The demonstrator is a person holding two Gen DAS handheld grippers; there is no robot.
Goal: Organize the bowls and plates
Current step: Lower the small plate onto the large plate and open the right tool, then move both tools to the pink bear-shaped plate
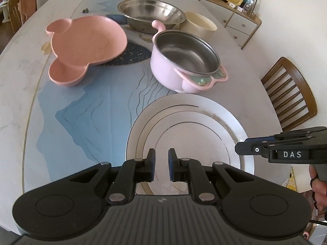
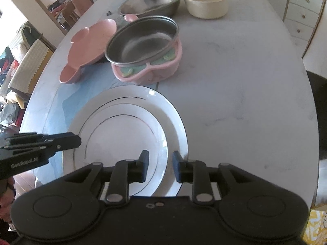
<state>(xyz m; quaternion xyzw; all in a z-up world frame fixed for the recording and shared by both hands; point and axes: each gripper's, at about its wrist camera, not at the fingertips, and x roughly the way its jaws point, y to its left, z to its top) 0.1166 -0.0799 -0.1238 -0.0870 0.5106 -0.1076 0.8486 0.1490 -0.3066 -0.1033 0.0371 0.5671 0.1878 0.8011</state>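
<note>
The white plate (image 1: 190, 134) lay flat at the near edge of the table (image 2: 245, 94), directly below both tools. Just beyond it stood the pink steel-lined bowl (image 1: 184, 61), with the pink eared dish (image 1: 85, 45) to its left, propped at a tilt on its own lobes. Farther back sat the large steel basin (image 1: 152, 13) and, right of it, the cream bowl (image 1: 201, 23).

The left gripper (image 1: 161, 165) hovered over the plate's near rim, jaws narrowly parted and empty. The right gripper (image 2: 160, 166) hovered over the plate's near right portion, jaws moderately apart, likewise empty.

Probable hazards: the plate lies flush on a smooth top, so a finger may fail to get under the rim and skid the plate off the near edge. The two tools work close together — collision is possible. The tilted dish could rock if nudged.
</note>
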